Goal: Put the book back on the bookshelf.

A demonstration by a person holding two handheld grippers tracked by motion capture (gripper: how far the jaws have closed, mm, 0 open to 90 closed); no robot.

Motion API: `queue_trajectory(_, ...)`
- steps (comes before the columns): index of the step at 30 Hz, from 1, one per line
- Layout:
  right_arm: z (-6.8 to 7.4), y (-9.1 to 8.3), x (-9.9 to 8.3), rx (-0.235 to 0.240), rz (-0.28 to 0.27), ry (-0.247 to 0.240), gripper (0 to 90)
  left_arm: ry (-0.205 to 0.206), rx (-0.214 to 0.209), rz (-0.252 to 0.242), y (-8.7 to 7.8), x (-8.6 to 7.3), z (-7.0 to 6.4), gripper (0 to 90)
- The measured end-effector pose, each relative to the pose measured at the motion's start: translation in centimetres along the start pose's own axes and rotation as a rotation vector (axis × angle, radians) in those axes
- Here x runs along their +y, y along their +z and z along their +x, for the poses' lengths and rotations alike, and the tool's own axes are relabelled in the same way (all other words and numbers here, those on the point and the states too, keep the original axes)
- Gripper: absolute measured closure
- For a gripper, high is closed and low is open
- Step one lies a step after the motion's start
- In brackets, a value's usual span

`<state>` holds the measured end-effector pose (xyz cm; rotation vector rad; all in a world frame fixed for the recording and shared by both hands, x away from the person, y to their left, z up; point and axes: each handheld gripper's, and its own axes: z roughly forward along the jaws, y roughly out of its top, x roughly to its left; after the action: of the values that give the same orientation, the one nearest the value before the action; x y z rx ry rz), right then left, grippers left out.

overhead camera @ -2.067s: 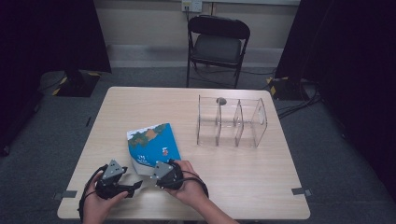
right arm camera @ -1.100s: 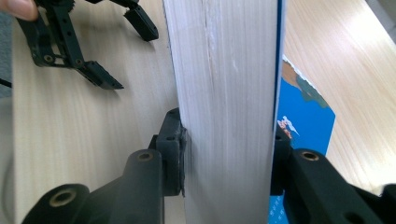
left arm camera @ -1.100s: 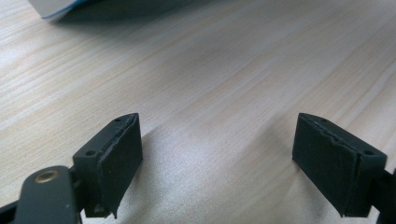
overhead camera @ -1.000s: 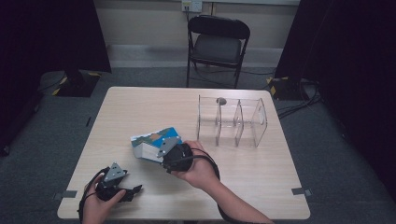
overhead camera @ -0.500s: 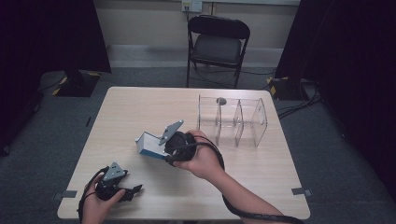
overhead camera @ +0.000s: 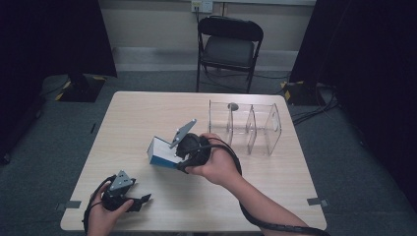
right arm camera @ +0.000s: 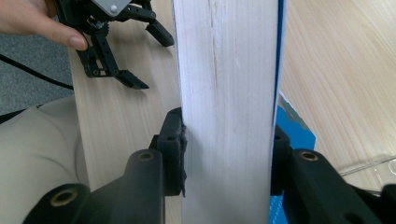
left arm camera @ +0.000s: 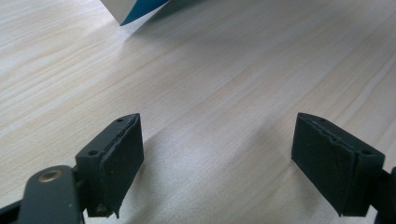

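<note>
A pale wood bench (overhead camera: 147, 113) stands on grey carpet (overhead camera: 59, 128). At twelve o'clock a black folding chair (overhead camera: 228, 46) faces it before a cream wall (overhead camera: 147, 24). Black curtains (overhead camera: 49, 34) hang at ten and two o'clock.

The high view looks forward and down from above the person's side, taking in the whole worktop (overhead camera: 147, 118), a folding chair (overhead camera: 228, 44) beyond it and the floor around. The left gripper view sits low and close over the wood, facing along its own wide-apart jaws toward a blue-edged book (left arm camera: 135, 9) at the top edge. The right gripper view is nearer still, pressed up to that book's (right arm camera: 226, 93) page edges, and looks back across the worktop at the left claw (right arm camera: 140, 51). All three views share the book and the wood surface.
</note>
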<state>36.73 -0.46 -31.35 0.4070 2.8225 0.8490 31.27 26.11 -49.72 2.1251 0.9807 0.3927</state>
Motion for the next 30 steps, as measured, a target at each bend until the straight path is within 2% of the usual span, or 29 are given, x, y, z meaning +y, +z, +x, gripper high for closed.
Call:
queue_trajectory(3, 0.0, -0.3, 0.3, 0.012, 0.018, -0.002, 61.9, 0.003, 0.000, 0.004, 0.0, 0.0, 0.0, 16.7)
queue_trajectory(6, 0.0, -0.6, 0.5, 0.026, 0.013, 0.006, 61.8, 0.010, 0.001, 0.006, -0.2, 0.1, 0.1, 16.9)
queue_trajectory(9, -0.3, -1.2, 1.0, 0.042, 0.014, 0.027, 61.6, -0.004, 0.003, 0.003, -0.2, 0.0, 0.3, 16.9)
queue_trajectory(19, -1.3, -1.1, 2.1, 0.072, 0.029, 0.030, 61.3, 0.008, 0.000, 0.015, -0.1, 0.1, 0.1, 17.2)
queue_trajectory(24, -1.9, -1.0, 2.6, 0.087, 0.029, 0.032, 61.0, 0.017, -0.001, 0.006, 0.0, 0.0, 0.2, 17.2)
queue_trajectory(25, -2.0, -1.0, 2.6, 0.089, 0.018, 0.023, 60.9, 0.007, -0.006, 0.004, 0.0, 0.0, 0.2, 17.2)
queue_trajectory(30, -2.2, -1.0, 2.9, 0.089, 0.024, 0.017, 60.9, 0.006, -0.010, 0.006, 0.0, 0.0, 0.2, 17.2)
